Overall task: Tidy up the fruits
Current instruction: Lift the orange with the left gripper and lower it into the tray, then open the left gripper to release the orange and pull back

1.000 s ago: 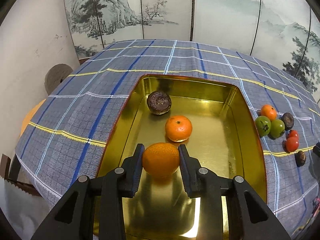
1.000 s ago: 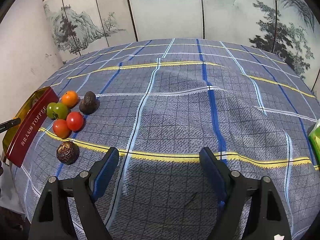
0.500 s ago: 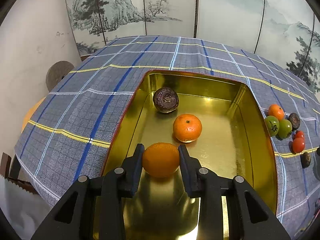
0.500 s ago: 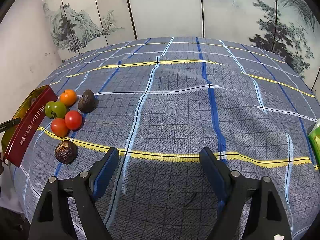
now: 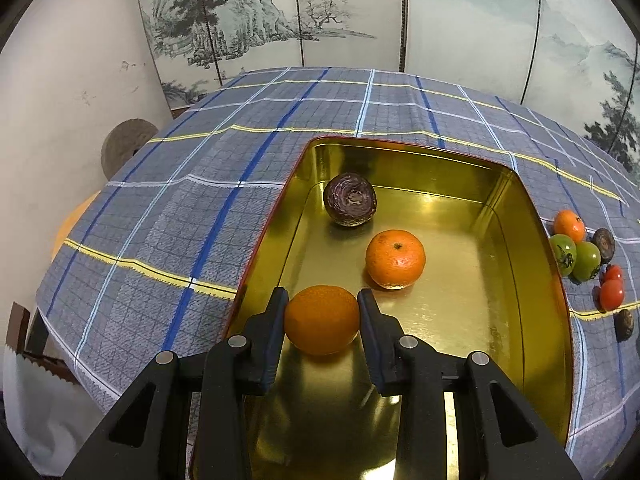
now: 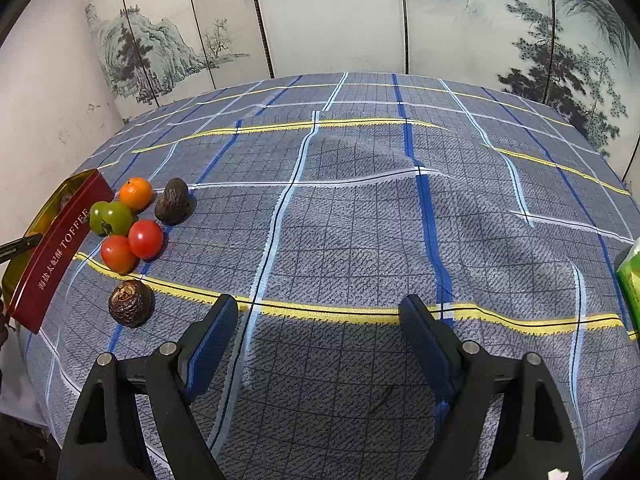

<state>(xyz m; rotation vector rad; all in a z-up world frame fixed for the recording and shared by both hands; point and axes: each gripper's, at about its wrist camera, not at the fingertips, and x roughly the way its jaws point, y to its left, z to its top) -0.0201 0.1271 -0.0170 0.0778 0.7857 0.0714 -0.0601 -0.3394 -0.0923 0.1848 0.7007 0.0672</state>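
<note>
My left gripper [image 5: 322, 312] is shut on an orange mandarin [image 5: 322, 320] and holds it over the near part of a gold tin [image 5: 532, 240]. Inside the tin lie another mandarin [image 5: 395, 258] and a dark purple fruit [image 5: 350, 199]. Right of the tin, loose fruits sit on the cloth: a mandarin [image 6: 136, 193], two green fruits [image 6: 111, 217], two red tomatoes [image 6: 145, 239] and two dark brown fruits [image 6: 130, 303]. My right gripper [image 6: 316, 340] is open and empty over bare cloth, right of that group.
The table carries a blue plaid cloth [image 6: 360, 220] with a raised fold in the middle. The tin's red side reads TOFFEE [image 6: 60, 252]. A green package [image 6: 630, 280] sits at the right edge. A painted folding screen [image 6: 332, 16] stands behind the table.
The left gripper has moved left and slightly back over the tin with the mandarin still held. The right gripper has barely moved.
</note>
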